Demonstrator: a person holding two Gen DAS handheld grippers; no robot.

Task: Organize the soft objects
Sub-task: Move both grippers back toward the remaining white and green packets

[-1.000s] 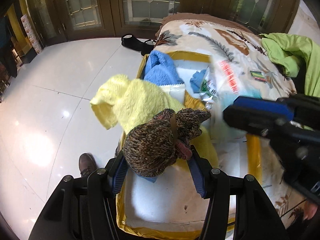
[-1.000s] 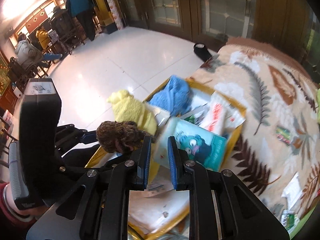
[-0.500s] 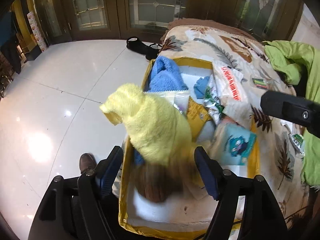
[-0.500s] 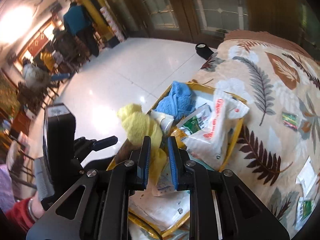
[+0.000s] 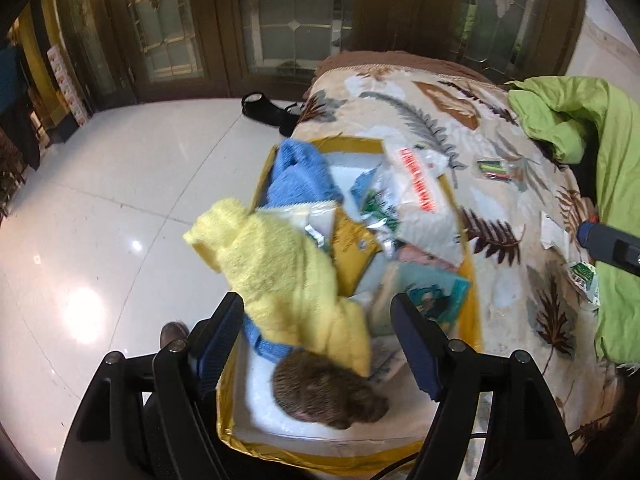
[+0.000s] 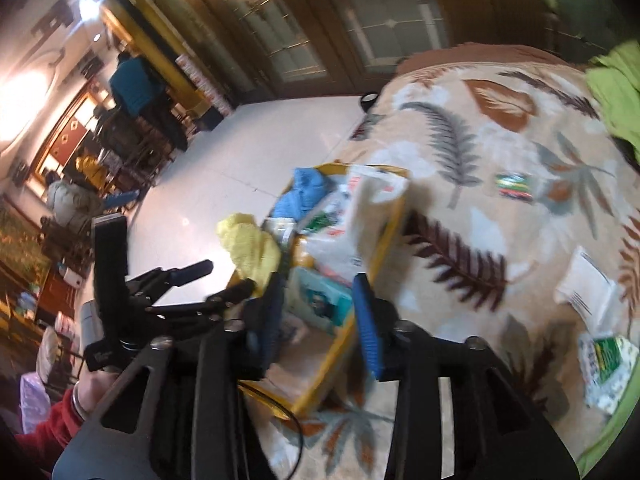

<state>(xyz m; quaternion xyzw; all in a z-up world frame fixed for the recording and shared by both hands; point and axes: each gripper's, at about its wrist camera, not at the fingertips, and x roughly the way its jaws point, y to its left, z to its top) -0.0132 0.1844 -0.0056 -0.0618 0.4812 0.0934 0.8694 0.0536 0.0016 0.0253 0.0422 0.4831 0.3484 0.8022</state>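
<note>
A brown knit hat (image 5: 328, 392) lies loose on the white lining at the near end of the gold-rimmed box (image 5: 320, 456). My left gripper (image 5: 320, 332) hangs open just above it, touching nothing. A yellow knit garment (image 5: 288, 272) drapes over the box's left rim, and a blue towel (image 5: 300, 176) fills the far corner. My right gripper (image 6: 320, 316) hovers over the box's right rim (image 6: 390, 236) with its jaws opening and nothing between them. Below it lies a teal packet (image 6: 320, 300). The yellow garment (image 6: 252, 244) and my left gripper (image 6: 192, 280) show at its left.
The box sits at the left edge of a leaf-patterned blanket (image 5: 420, 120), over a white tiled floor (image 5: 120, 200). A white plastic bag (image 5: 420, 196) and packets crowd the box. Green cloth (image 5: 580, 120) lies at the right. Small packets (image 6: 600, 292) dot the blanket. A shoe (image 5: 172, 332) stands below.
My left gripper opened and let go of the brown hat, which dropped into the box, then rose a little. My right gripper swung right over the blanket, rolled, and its jaws parted.
</note>
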